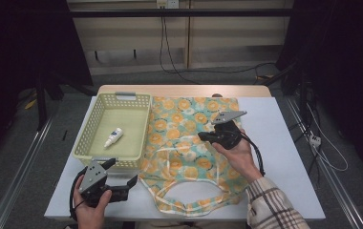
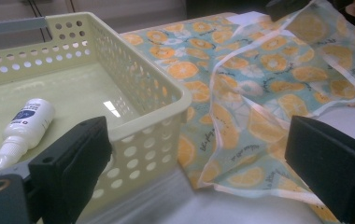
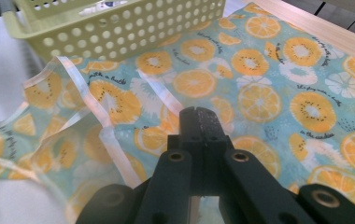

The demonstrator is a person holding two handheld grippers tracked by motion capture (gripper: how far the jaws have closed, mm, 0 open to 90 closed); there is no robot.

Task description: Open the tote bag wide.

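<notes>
Above orange-print bag (image 1: pixel 189 143), right hand-held gripper (image 1: pixel 207 137) closed.

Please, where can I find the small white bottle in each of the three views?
High view: the small white bottle lies inside the yellow basket, left of centre.
Left gripper view: bottle at the left edge, on the basket floor.
Right gripper view: part of it peeks over the basket wall, at the top.
Shared landmark: the orange-print cloth bag beside the basket.
</notes>
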